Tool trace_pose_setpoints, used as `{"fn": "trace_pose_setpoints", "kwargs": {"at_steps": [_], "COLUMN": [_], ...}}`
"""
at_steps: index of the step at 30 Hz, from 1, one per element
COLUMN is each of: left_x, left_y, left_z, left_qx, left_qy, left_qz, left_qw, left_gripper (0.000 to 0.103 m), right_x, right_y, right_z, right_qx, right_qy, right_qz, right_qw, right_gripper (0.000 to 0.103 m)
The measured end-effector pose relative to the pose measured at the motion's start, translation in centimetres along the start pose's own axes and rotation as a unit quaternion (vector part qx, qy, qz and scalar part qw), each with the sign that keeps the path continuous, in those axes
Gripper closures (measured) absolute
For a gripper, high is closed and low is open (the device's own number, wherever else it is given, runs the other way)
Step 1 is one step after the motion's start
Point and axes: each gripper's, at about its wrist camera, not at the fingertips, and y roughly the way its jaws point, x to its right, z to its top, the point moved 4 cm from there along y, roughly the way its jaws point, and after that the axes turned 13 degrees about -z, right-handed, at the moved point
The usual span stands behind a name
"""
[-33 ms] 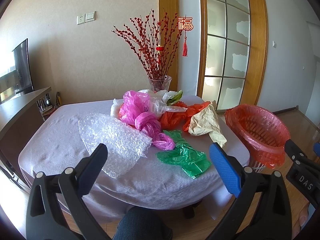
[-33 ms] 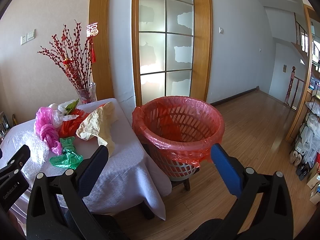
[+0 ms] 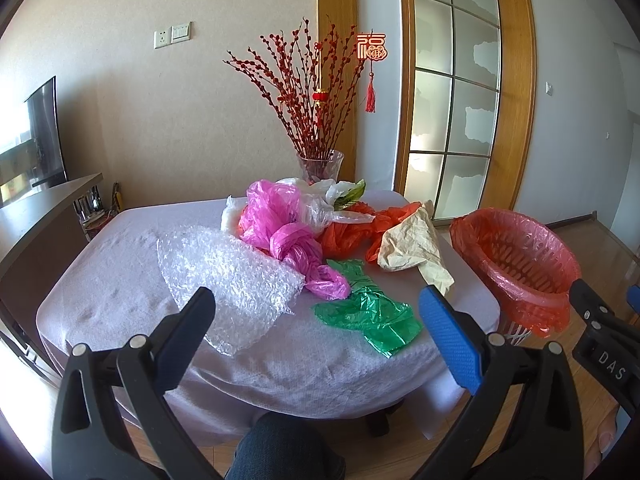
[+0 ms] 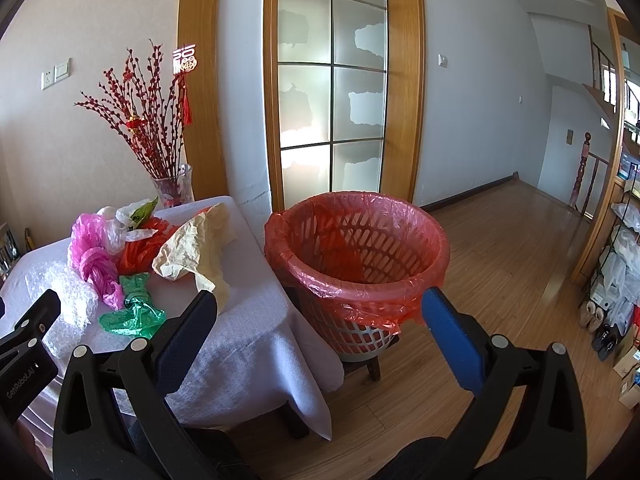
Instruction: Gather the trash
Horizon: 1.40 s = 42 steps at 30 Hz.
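Left wrist view: the left tool [image 3: 316, 316] hangs above the near edge of the counter [image 3: 120, 264] with its jaws spread wide and nothing between them; a sheet of bubble wrap [image 3: 228, 276] lies just ahead of its left finger; a green plastic bag [image 3: 368, 312] lies ahead between the fingers, nearer the right one, touching a knotted pink plastic bag [image 3: 288, 240] beyond it; an orange plastic bag [image 3: 352, 232] and a crumpled beige paper [image 3: 416, 244] lie farther ahead toward the right; a white plastic bag [image 3: 320, 204] rests at the far end of the heap, in front of a glass vase [image 3: 320, 166] of red branches; the lined bin [image 3: 516, 264] stands off the counter, to the right of the tool; part of the right tool shows at the right margin.

Right wrist view: the right tool [image 4: 316, 312] hovers with its jaws wide apart, gripping nothing; the lined bin [image 4: 356, 264] stands directly ahead between the fingers, just beside the counter [image 4: 248, 320], its red liner folded over the rim, no trash seen inside; the beige paper [image 4: 192, 248] lies ahead of the left finger; the green plastic bag [image 4: 134, 308], pink plastic bag [image 4: 92, 256], orange plastic bag [image 4: 140, 248] and bubble wrap [image 4: 64, 300] lie farther to the left; all trash rests on the counter.
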Motion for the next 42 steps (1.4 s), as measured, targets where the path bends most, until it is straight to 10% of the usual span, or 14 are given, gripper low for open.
{"fn": "trace_pose_setpoints", "kwargs": {"at_steps": [16,26,42], "left_x": [-5.3,-11.8,-13.9], "left_y": [1.1,2.3,6.4], "left_z": [-0.5,-1.2,-2.1], "left_qx": [-0.014,-0.028,-0.066], "left_qy": [-0.059,-0.091,-0.112], "left_qz": [0.035,0.07,0.035], "left_qw": [0.9975,0.993,0.9909], "left_gripper": [0.004,0.008,0.021], "right_x": [-1.7,-7.7,-14.6], "right_y": [1.6,5.5,13.4], "right_z": [0.3,2.2,1.2], "right_qx": [-0.009,-0.041,-0.142], "right_qy": [-0.01,-0.032,-0.056], "right_qz": [0.046,0.134,0.174], "right_qw": [0.999,0.99,0.973], "right_gripper": [0.003,0.034,0.055]}}
